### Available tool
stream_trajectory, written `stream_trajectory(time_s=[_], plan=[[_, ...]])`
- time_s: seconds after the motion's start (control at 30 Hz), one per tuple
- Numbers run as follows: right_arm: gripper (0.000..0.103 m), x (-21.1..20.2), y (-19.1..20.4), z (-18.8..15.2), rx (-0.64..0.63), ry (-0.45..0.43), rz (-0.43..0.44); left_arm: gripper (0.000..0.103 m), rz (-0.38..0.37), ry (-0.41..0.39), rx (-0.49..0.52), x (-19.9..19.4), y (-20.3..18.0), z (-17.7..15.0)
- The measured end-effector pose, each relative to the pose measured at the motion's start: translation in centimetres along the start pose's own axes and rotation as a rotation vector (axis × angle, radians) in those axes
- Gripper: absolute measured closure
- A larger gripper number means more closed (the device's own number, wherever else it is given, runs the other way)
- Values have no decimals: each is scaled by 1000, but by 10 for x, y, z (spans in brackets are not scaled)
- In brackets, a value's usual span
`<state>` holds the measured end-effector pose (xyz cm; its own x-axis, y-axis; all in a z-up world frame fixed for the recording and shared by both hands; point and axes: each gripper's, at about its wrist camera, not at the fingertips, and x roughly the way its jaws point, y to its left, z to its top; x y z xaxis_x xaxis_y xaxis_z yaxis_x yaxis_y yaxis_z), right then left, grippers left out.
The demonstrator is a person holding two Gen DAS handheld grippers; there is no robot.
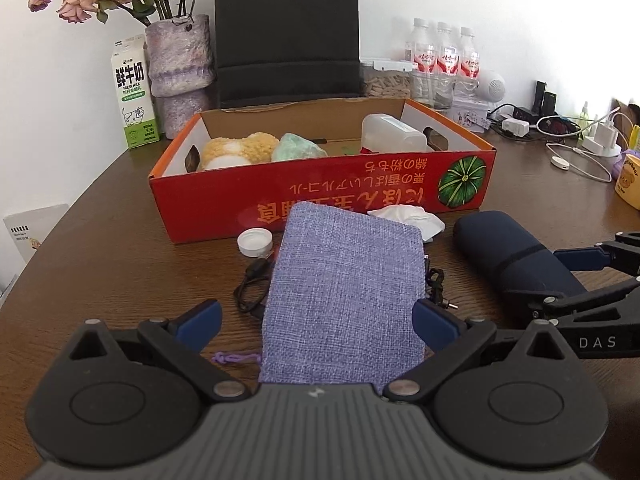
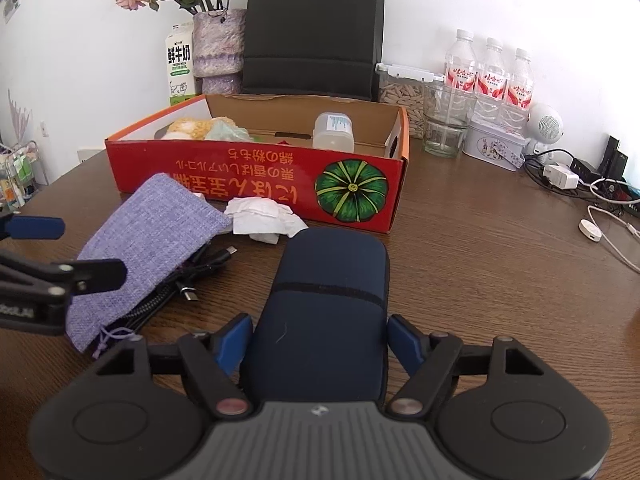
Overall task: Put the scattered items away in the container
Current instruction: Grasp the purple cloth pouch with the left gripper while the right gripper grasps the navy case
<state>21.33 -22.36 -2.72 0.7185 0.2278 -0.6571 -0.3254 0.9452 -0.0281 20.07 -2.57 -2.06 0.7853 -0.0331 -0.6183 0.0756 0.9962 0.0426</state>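
Observation:
A red cardboard box [image 1: 320, 188] [image 2: 256, 184] stands mid-table holding plush toys [image 1: 240, 150] and a plastic jar [image 1: 394, 134]. My left gripper [image 1: 318, 324] is open, its pads either side of a purple fabric pouch [image 1: 344, 296] [image 2: 148, 236] lying on the table. My right gripper [image 2: 318, 342] is open, its pads flanking a dark navy case [image 2: 328, 304] [image 1: 508, 252]. A crumpled white tissue [image 1: 408, 216] [image 2: 264, 216], a white cap [image 1: 255, 241] and black cables [image 1: 252, 284] [image 2: 200, 272] lie in front of the box.
Behind the box stand a milk carton [image 1: 134, 98], a vase of flowers [image 1: 180, 72], a black bag [image 1: 286, 32], water bottles [image 2: 490, 72], a glass [image 2: 446, 124] and a tin [image 2: 494, 146]. Chargers and cords [image 2: 592, 188] lie at the right.

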Motion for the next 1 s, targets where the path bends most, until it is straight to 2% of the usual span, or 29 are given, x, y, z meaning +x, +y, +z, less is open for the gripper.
stream_trajectory(time_s=[0.2, 0.27, 0.33, 0.47, 0.6, 0.7, 0.73, 0.83, 1.0], plan=[[28, 11, 0, 2, 12, 4, -10, 0, -10, 22, -18, 13, 2, 2], [28, 13, 0, 1, 11, 3, -13, 3, -27, 25, -38, 15, 4, 1], [29, 13, 0, 0, 11, -1, -12, 17, -31, 29, -52, 16, 5, 1], [29, 12, 4, -1, -8, -10, -28, 28, -23, 17, -42, 12, 0, -2], [29, 10, 4, -3, -10, -16, -35, 45, -4, 1, -22, 6, -5, -4], [29, 10, 3, -4, -7, -19, -27, 53, 12, -10, -14, 3, -7, -6], [29, 10, 2, -4, -1, -20, -21, 60, 16, -14, -10, 1, -8, -6], [32, 8, 2, -5, 4, -24, -20, 69, 14, -26, -8, -5, -9, -7], [35, 1, 2, -9, 7, -36, -22, 71, 16, -51, -12, -16, -10, -9]])
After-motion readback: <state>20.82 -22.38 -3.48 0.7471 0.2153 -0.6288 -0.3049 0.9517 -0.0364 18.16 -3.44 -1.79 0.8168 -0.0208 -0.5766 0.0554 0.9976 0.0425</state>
